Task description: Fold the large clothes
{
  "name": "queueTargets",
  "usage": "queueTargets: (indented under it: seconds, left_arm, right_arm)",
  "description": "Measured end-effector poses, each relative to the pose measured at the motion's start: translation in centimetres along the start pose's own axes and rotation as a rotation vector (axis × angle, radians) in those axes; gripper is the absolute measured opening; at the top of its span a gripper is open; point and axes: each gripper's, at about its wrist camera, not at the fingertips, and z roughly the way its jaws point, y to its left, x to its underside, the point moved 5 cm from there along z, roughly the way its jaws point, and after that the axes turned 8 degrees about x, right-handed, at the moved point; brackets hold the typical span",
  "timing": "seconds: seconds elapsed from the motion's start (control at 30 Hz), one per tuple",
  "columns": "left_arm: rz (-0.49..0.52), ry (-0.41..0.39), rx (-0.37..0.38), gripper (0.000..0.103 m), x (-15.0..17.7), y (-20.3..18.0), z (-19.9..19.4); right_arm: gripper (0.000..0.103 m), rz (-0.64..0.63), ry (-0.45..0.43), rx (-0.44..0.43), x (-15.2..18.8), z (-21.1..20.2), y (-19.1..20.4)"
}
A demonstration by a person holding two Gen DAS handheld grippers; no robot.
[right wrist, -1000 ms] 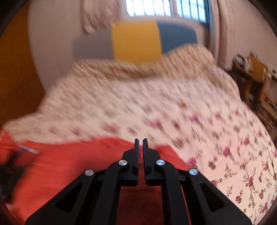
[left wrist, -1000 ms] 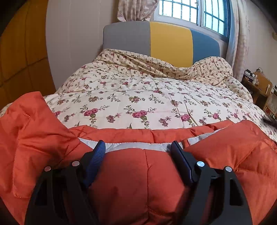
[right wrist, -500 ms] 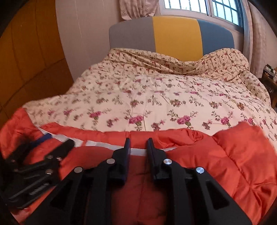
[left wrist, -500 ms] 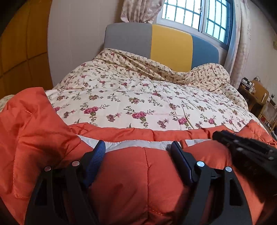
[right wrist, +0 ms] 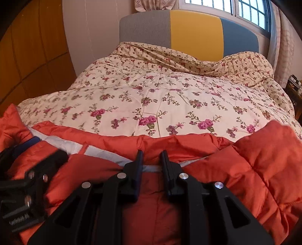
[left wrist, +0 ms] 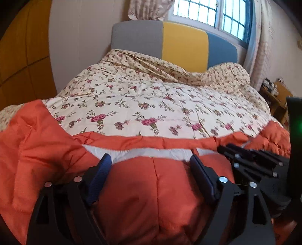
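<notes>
— Across the near edge of the bed, what lies there?
— A puffy orange quilted jacket [left wrist: 147, 197] with a pale grey lining strip, bunched on the cream floral quilt [left wrist: 151, 105].
— And the claws?
— The left gripper [left wrist: 151, 164] has its jaws wide and still parting, a mound of jacket between them. Just beside it, the right gripper [right wrist: 152, 160] has a narrow gap that is widening, over the grey strip.
— Beyond?
— A grey, yellow and blue padded headboard [right wrist: 188, 35] under a barred window [left wrist: 213, 15].
</notes>
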Motion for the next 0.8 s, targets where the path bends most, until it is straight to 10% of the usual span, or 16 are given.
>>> queueTargets:
  seconds: [0.4,0.8]
  left_arm:
    - [0.003,-0.065,-0.108,0.093,1.7,3.0,-8.2]
    - [-0.063,-0.02,-0.239,0.1,2.4,8.6,-6.0]
  right_arm:
    - [0.038,-0.006,-0.127,0.037,0.7,-10.2,-2.0]
    - [0.042,0.058,-0.065,0.137,1.9,-6.0,-7.2]
